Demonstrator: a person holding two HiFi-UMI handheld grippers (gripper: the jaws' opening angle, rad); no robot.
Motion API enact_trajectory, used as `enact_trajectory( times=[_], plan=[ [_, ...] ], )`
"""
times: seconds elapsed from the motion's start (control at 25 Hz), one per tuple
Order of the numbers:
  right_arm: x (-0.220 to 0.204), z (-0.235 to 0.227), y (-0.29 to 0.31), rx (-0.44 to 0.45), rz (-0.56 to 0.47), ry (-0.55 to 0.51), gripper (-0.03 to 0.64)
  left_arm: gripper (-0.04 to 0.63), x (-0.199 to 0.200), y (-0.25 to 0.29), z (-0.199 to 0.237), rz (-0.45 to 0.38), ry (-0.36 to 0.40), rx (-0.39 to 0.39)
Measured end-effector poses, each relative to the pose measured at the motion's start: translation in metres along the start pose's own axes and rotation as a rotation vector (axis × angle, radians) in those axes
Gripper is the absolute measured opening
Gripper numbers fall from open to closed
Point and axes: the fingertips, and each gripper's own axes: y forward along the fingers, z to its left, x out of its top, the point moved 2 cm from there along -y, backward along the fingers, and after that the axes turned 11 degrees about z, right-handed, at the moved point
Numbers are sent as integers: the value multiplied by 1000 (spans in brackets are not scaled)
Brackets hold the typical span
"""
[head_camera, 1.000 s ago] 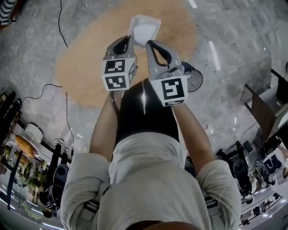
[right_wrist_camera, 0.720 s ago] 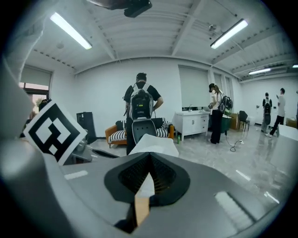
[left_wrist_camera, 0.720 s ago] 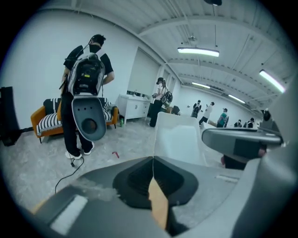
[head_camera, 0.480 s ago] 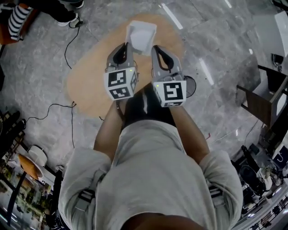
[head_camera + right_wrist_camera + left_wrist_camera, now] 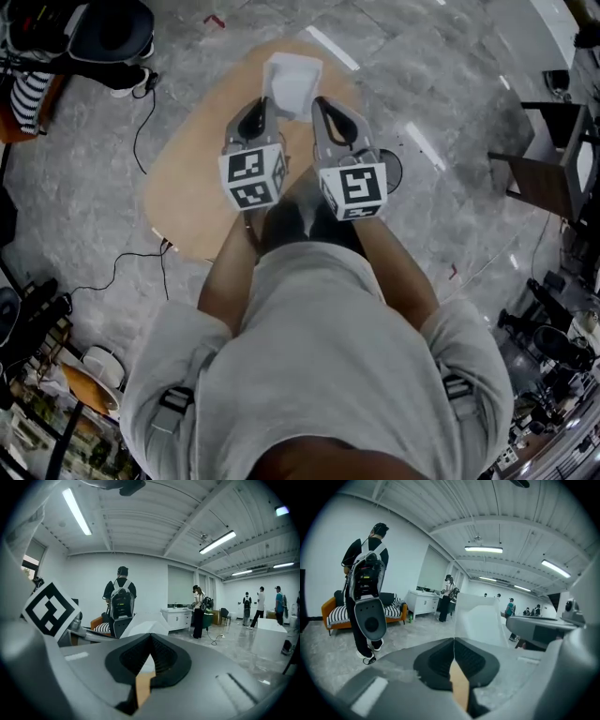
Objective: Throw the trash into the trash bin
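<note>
A white plastic container (image 5: 292,82) hangs in the air above the round wooden table (image 5: 187,187), pinched between both grippers. My left gripper (image 5: 261,101) is shut on its left edge and my right gripper (image 5: 321,101) is shut on its right edge. In the left gripper view the jaws (image 5: 453,641) are closed, with the container (image 5: 480,620) rising just beyond them to the right. The right gripper view shows my right gripper (image 5: 150,639) closed, with the white container (image 5: 145,623) past the tips. A dark round bin (image 5: 392,173) stands on the floor by the table's right side, partly hidden by my right gripper.
Grey marble floor surrounds the table. A black cable (image 5: 141,122) trails across the floor at left. A dark chair (image 5: 539,178) stands at right. A person with a backpack (image 5: 365,597) stands near an orange sofa (image 5: 335,616); other people stand farther back.
Both grippers have risen together with the white container still between them. The table and floor now look farther below, and the view has shifted across the room.
</note>
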Motion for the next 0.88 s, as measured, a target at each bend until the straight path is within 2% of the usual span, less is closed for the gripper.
enact_trajectory(
  times=[0.32,0.64,0.88],
  plan=[
    [-13,-67,-71,-133,-45,38,8,20,3,15,-101,-7,99,-107],
    [-58,-161,-171,-274,-42,104,8,20,-25,35,-244,32,185,-236],
    [-88,-234,-242,-413,-35,177,8,20,-48,56,-347,93,270,-357]
  ],
)
